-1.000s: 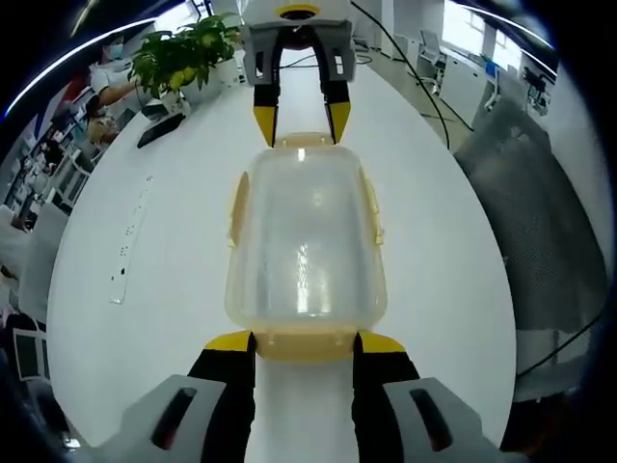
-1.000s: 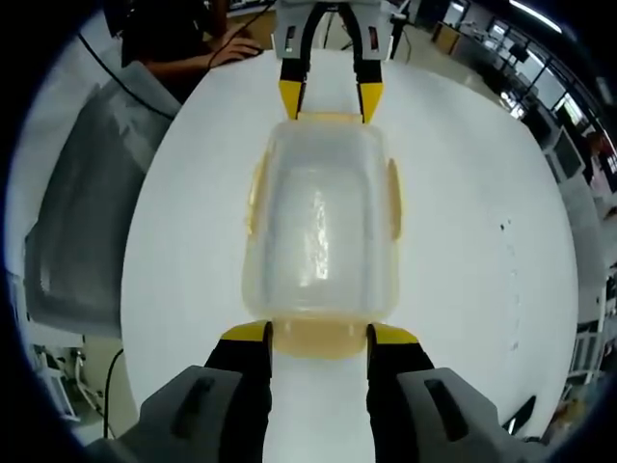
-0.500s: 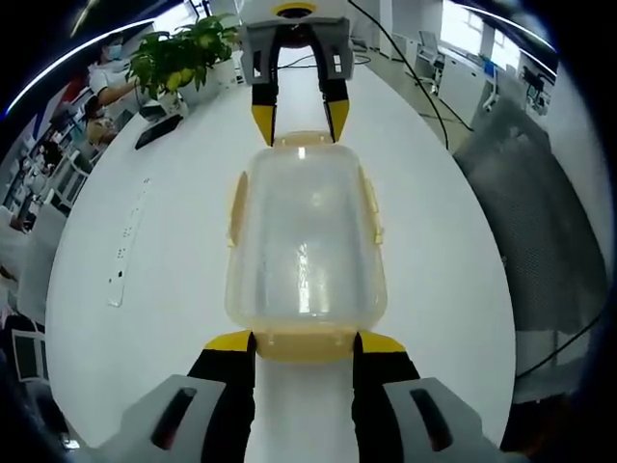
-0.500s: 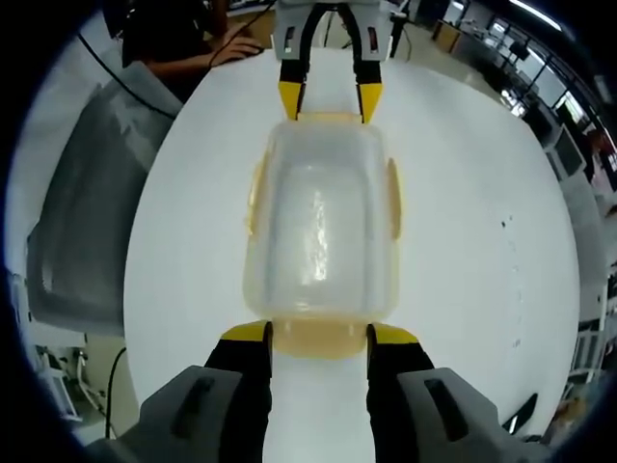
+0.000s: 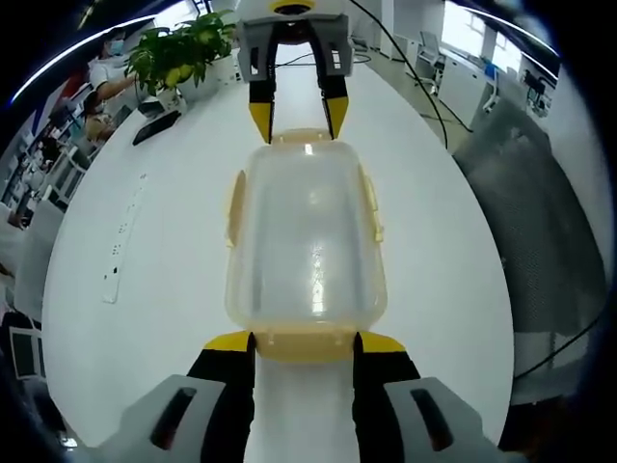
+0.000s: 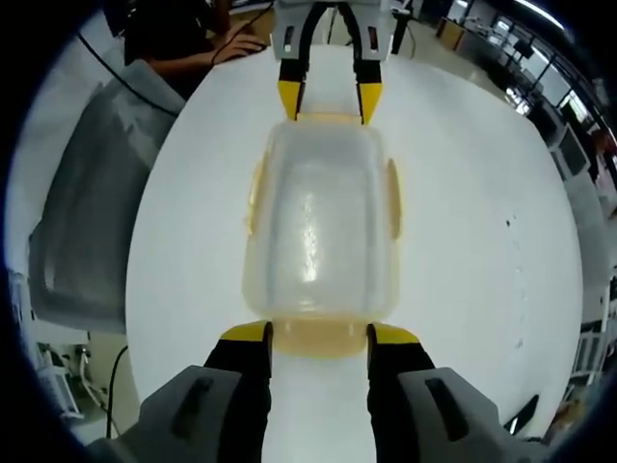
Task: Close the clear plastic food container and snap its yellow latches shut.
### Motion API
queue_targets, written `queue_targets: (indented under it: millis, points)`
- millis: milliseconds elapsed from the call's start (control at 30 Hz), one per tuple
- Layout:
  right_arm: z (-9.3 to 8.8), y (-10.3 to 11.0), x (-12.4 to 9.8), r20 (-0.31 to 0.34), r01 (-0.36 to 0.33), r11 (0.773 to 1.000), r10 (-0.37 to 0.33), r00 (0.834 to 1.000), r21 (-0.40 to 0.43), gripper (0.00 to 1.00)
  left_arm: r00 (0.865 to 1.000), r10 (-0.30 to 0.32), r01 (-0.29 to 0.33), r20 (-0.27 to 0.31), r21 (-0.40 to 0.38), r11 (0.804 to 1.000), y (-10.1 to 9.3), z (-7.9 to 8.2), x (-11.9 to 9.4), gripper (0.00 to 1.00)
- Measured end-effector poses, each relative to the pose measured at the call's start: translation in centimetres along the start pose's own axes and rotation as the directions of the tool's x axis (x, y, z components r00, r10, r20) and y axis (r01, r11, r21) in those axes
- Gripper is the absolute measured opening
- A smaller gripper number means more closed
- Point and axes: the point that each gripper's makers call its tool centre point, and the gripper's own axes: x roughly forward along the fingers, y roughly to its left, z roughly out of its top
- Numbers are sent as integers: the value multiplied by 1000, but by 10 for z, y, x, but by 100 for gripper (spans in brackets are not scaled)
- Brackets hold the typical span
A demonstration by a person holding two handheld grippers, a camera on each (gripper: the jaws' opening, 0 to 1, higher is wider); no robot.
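Left gripper view — container (image 5: 306,241) unmoved, view shifted slightly.

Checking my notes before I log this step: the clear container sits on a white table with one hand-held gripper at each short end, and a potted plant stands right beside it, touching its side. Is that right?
Not quite. The potted plant stands far off at the table's edge, well apart from the container, as the left gripper view shows. The rest holds: the left hand-held gripper and right hand-held gripper sit at opposite short ends.
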Motion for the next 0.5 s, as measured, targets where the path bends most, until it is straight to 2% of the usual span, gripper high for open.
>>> queue_targets:
  millis: [500]
  points:
    - [-2,2,1,0,-3,1000,3,1000,5,36,1000,4,-4,6,12,1000,0,0,0,34]
